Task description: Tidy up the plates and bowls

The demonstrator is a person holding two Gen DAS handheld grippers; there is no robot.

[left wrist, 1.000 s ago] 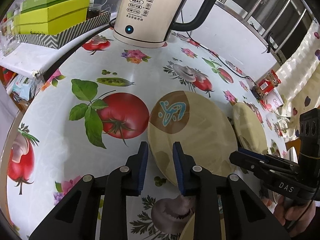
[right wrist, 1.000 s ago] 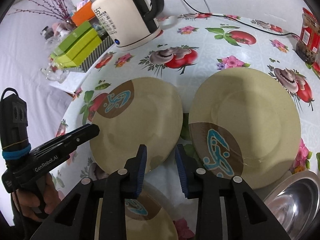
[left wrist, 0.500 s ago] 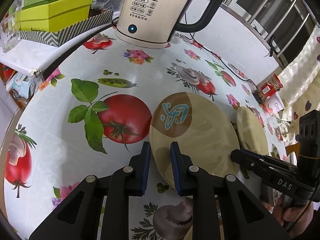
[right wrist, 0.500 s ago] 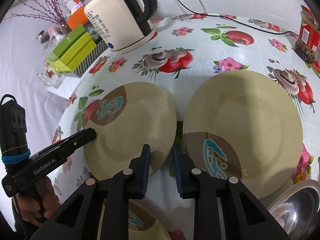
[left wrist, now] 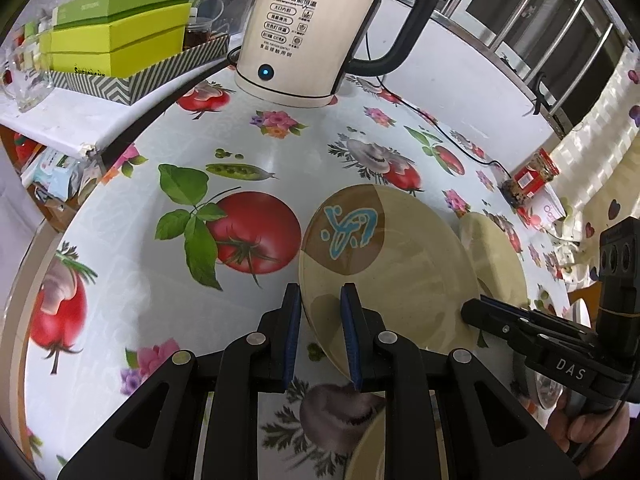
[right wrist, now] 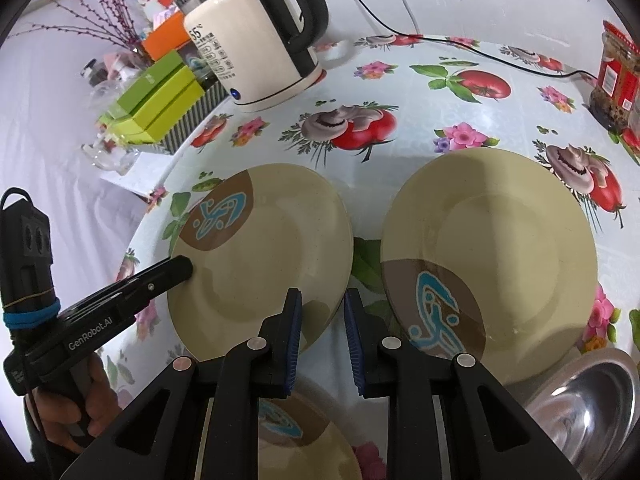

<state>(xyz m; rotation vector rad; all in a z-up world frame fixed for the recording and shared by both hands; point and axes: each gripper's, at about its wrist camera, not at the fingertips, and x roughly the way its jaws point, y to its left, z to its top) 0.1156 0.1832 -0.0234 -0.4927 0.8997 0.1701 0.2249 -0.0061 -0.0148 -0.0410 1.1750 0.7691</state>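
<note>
A beige plate (left wrist: pixel 392 272) with a brown patch and blue motif lies on the flowered table (left wrist: pixel 132 312). My left gripper (left wrist: pixel 320 296) straddles its near left rim, one pad outside the edge and one over the plate, shut on it. In the right wrist view the same plate (right wrist: pixel 260 256) has its right rim between the pads of my right gripper (right wrist: pixel 320 300), also shut on it. The left gripper (right wrist: pixel 180 268) shows at the plate's left edge there. A second matching plate (right wrist: pixel 500 248) lies to the right, and a third plate (right wrist: pixel 320 440) is partly hidden under my fingers.
A cream electric kettle (left wrist: pixel 304 32) stands at the back with its cord trailing right. Green boxes (left wrist: pixel 120 36) sit in a striped tray at the back left. A red-labelled jar (right wrist: pixel 618 76) is at the far right, a steel bowl (right wrist: pixel 592 412) at the near right.
Both grippers' jaws have narrowed around the plate's rim, one on each side. Both hands crept slightly closer to the plate.
</note>
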